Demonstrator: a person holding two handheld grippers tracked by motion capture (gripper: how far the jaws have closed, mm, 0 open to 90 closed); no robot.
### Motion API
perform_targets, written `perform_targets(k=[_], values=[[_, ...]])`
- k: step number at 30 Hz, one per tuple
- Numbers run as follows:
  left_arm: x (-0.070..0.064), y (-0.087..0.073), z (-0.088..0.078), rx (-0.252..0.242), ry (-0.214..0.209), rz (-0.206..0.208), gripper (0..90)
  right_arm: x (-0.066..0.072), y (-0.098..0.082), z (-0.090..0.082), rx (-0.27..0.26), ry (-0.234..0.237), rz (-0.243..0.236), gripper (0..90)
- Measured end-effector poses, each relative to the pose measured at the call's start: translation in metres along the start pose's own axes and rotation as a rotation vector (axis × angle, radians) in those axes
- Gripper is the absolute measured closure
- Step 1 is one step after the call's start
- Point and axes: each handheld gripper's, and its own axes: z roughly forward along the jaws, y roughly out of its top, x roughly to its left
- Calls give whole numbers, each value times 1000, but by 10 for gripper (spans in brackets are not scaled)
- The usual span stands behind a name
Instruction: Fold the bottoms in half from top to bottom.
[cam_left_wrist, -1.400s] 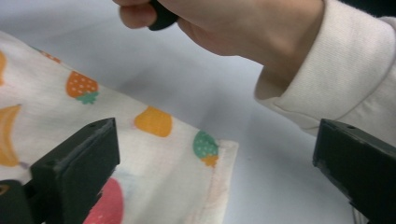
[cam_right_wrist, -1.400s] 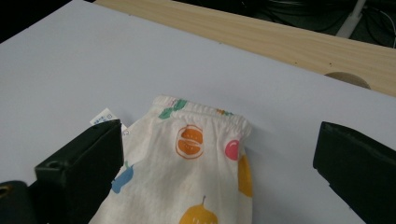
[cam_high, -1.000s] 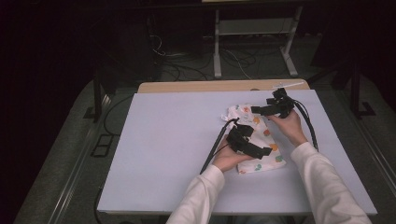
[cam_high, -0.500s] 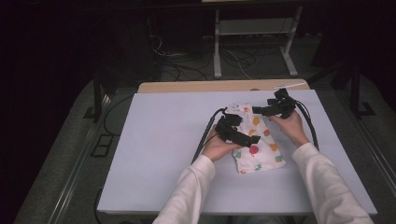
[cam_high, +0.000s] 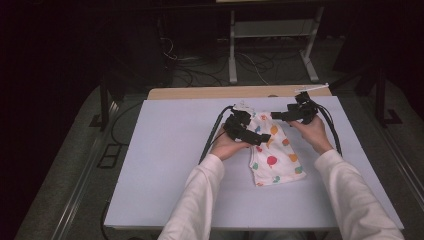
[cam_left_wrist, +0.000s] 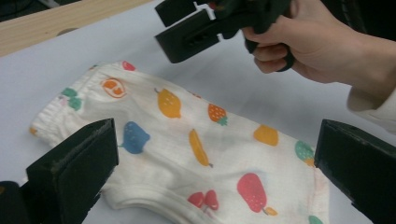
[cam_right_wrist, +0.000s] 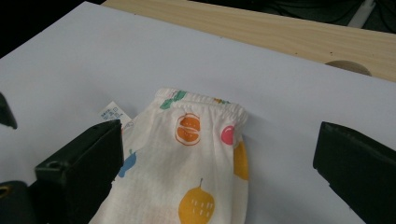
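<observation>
Both your tools hang with jaws apart, holding nothing: the left tool (cam_high: 261, 141) over the folded fruit-print garment (cam_high: 272, 155) at centre frame, the right tool (cam_high: 278, 116) by its upper edge. Close too shallowly and you may lift one layer, undoing the fold. The white tag (cam_right_wrist: 113, 113) carries print too small to read.

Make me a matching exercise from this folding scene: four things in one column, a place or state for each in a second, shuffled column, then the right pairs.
Things
1. fruit-print garment
2. left gripper
3. white care label
4. wooden strip

Places or states
A. runs along the far edge of the table
B. sticks out from under the cloth near the waistband
C. lies folded on the white table top
D. open, held just above the cloth

Pairs: 1-C, 2-D, 3-B, 4-A
</observation>
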Motion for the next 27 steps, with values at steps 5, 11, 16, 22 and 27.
perform_targets(k=[5,11,16,22,27], values=[[12,5,-1,11,15,-6,0,-1,1,-2,-5,1,-4,13],[24,12,-3,16,8,-19,0,-6,4,-3,8,6,-1,13],[38,13,-5,17,35,-45,0,-7,9,-4,6,14,4,14],[50,16,-10,14,57,-69,0,-8,10,-5,12,23,5,14],[58,20,-14,24,77,-82,0,-12,12,-4,20,29,23,13]])
